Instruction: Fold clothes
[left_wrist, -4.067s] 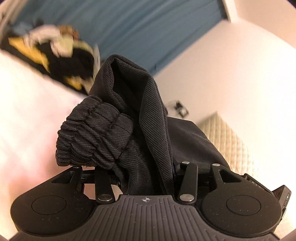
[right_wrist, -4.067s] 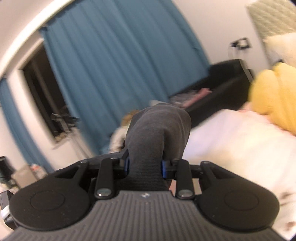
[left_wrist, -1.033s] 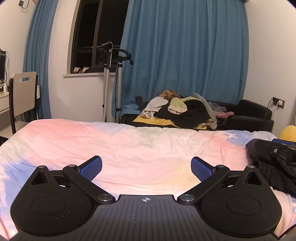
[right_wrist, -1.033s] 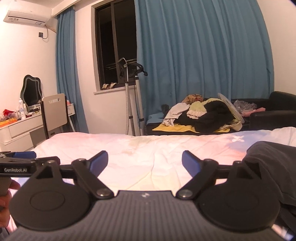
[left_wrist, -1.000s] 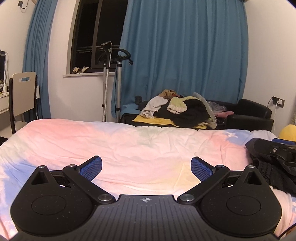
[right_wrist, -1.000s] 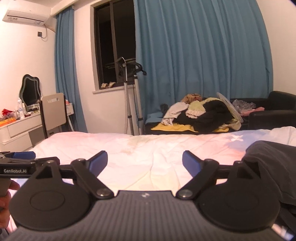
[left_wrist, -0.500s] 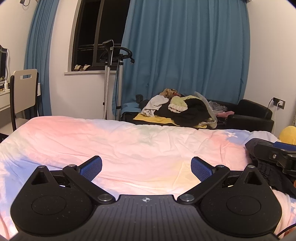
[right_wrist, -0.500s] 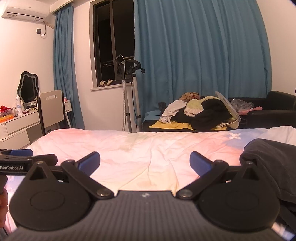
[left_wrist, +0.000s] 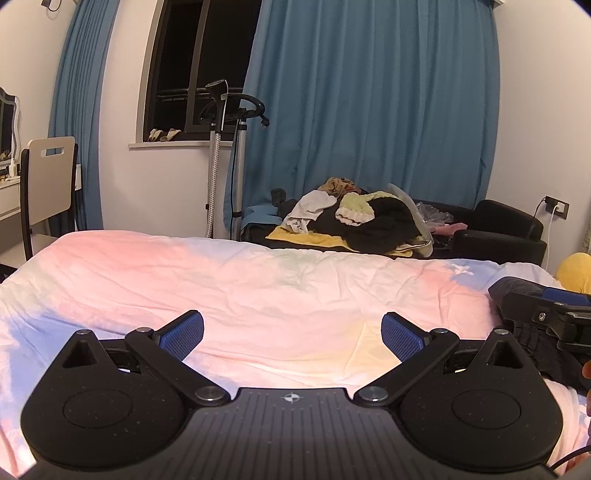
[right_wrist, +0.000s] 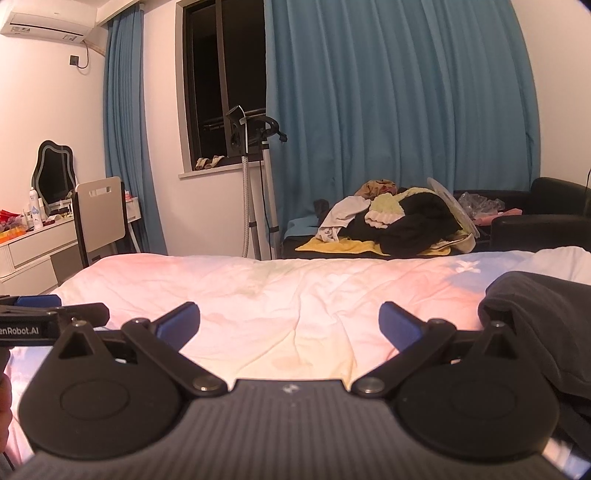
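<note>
moved: garment (right_wrist: 546, 325) out of both grippers – now on bed (left_wrist: 277, 291)
left gripper (left_wrist: 291, 332): jaws apart, empty
right gripper (right_wrist: 290, 323): jaws apart, empty
count: 2 grippers, 1 garment – 1 pile (left_wrist: 354, 221) behind

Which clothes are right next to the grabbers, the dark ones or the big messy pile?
The dark garment on the bed, beside the right gripper. The pile lies far back by the curtain.

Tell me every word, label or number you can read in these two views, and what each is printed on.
"enRobot.AI": white letters on the black body of the left gripper, at the left edge of the right wrist view; the frame cuts off the start of the word.
Bottles on the dressing table: labels too small to read.
Air conditioner: no readable marking.
Left wrist view: no text.
</note>
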